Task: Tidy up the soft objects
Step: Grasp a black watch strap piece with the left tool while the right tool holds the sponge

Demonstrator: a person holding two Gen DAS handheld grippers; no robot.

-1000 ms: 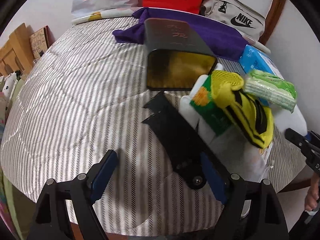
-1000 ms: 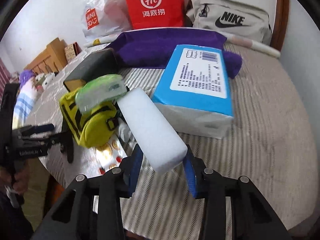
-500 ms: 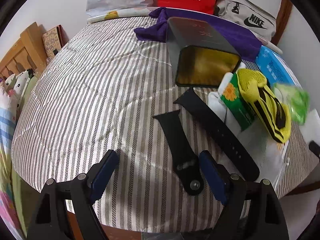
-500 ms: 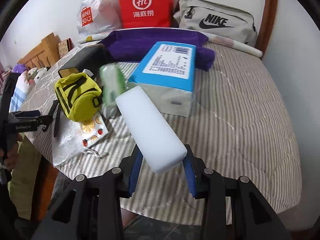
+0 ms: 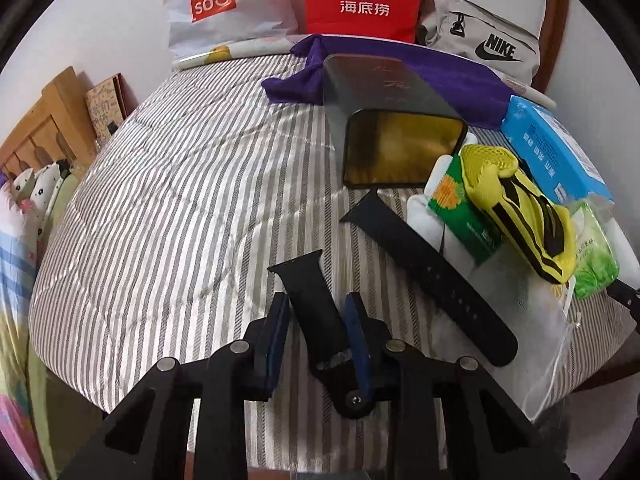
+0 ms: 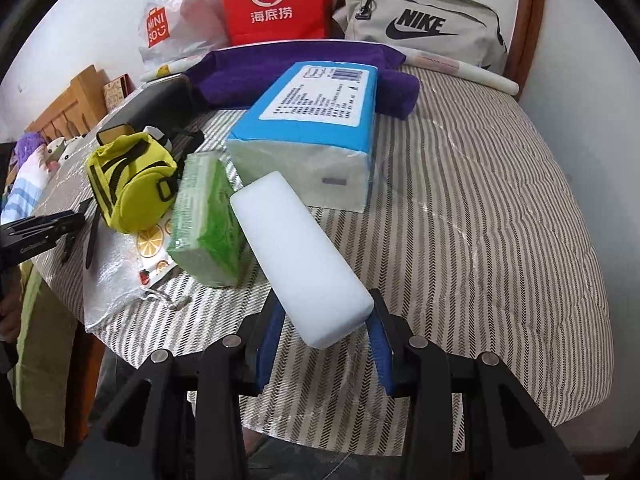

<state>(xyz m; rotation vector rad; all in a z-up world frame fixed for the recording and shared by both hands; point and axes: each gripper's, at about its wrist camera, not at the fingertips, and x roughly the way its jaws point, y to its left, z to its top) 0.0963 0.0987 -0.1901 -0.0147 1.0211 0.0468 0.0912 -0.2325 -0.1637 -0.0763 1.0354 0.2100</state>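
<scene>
left gripper (image 5: pixel 316 332) closing around short black strap (image 5: pixel 316 312) at near bed edge; limp, light, take mid-length. right gripper (image 6: pixel 324 340) clamps white foam block (image 6: pixel 300 256), squashy, near end.

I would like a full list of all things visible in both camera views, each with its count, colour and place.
bed cover: 1, grey-white striped, under everything
watch straps: 2, black, near edge
tin: 1, dark, gold inside, middle, open end to camera
yellow pouch: 1, yellow-black, beside green pack
green pack: 1, left of sponge
tissue pack: 1, blue-white, middle
purple cloth: 1, behind tissue pack
red bag: 1, at wall
white bag: 1, at wall
Nike bag: 1, grey, back right
sponge: 1, white, in right tool
left tool: closing around short strap
right tool: holds sponge
</scene>
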